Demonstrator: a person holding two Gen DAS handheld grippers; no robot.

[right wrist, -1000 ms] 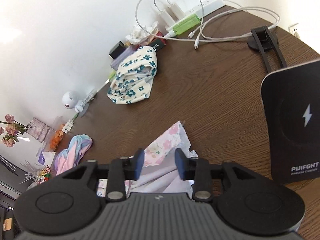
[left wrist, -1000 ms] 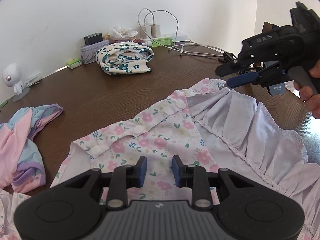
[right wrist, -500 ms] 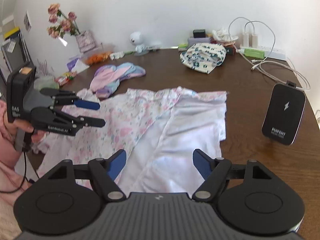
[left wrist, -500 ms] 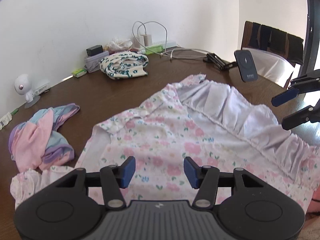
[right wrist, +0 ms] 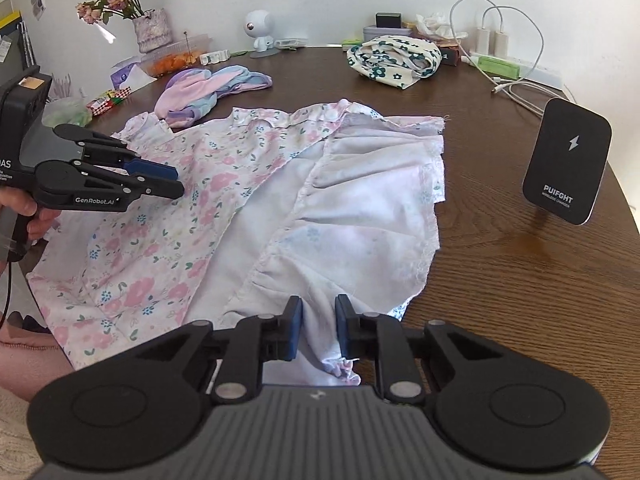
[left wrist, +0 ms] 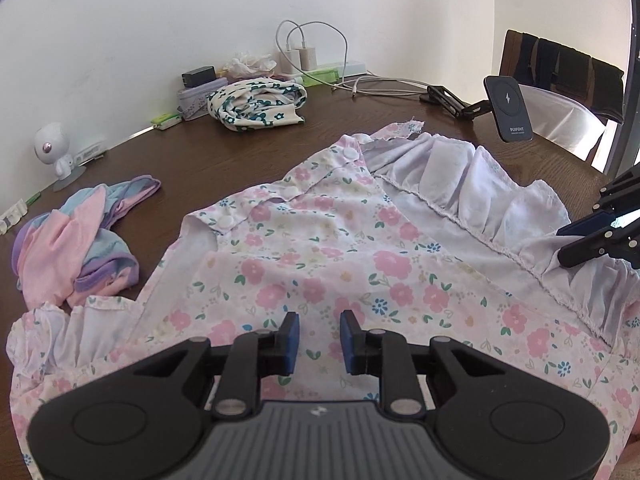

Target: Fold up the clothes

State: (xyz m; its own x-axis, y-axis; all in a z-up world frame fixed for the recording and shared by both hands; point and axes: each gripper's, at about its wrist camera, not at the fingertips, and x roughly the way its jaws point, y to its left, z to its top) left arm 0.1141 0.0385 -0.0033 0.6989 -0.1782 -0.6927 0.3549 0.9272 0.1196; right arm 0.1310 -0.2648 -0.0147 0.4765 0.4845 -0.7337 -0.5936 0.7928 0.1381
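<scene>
Two spare garments [right wrist: 394, 60] [right wrist: 210, 90], charger [right wrist: 568, 168] beside floral dress [right wrist: 224, 200]

Floral dress [left wrist: 320, 264] hem under gripper body

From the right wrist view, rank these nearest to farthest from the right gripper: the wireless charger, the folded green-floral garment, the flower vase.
1. Wireless charger: to the right of the right gripper, standing on the table.
2. Folded green-floral garment: far side of the table, right of centre.
3. Flower vase: far left corner, by the wall.
</scene>
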